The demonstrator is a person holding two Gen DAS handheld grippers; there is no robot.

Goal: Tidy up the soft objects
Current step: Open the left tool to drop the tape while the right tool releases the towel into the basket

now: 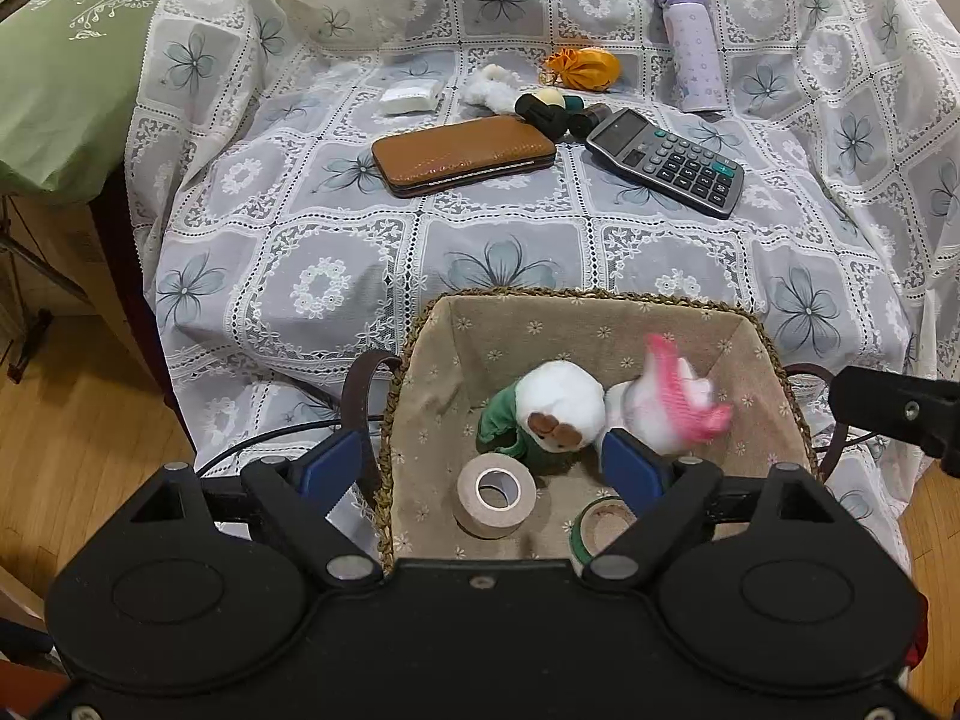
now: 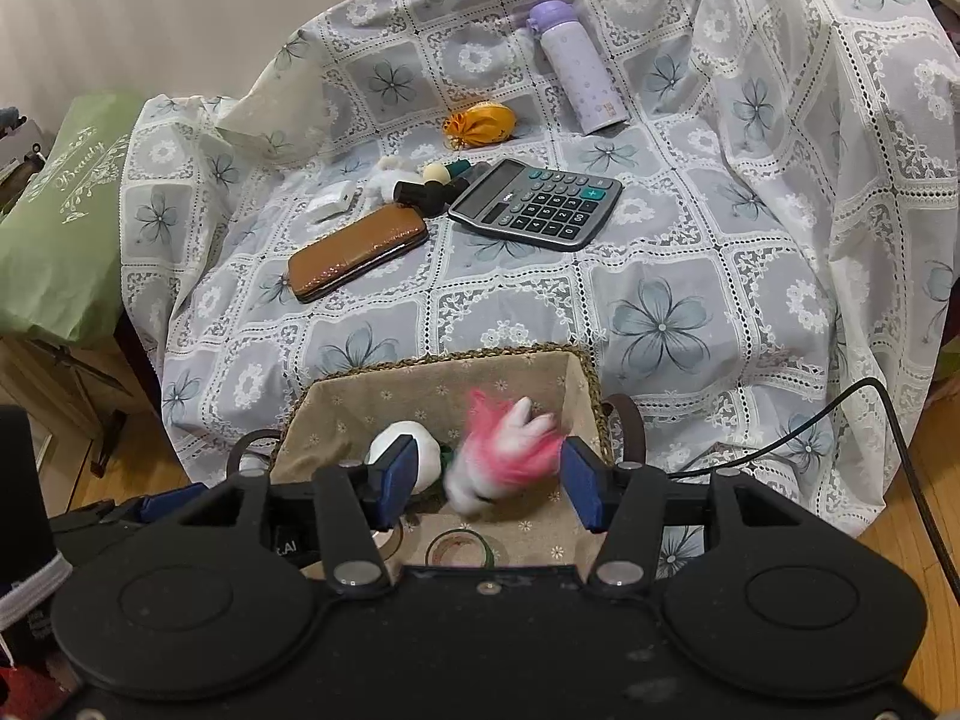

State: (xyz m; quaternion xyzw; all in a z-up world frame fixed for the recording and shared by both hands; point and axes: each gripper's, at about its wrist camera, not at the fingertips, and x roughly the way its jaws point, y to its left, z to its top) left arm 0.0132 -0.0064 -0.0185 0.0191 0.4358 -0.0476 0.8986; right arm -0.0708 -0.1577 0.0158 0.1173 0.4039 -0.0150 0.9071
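Observation:
A woven basket with a beige liner sits at the near edge of the covered seat; it also shows in the right wrist view. In it lie a white and green plush and a blurred pink and white plush. My right gripper is open above the basket, and the pink plush is blurred between its pads, not touching them. My left gripper is open and empty over the basket's near left rim. An orange pouch and a white fluffy toy lie far back.
Two tape rolls lie in the basket. On the lace cloth are a brown wallet, a calculator, a lilac bottle, a white box and dark small items. A green cushion is at the left. Wooden floor lies below.

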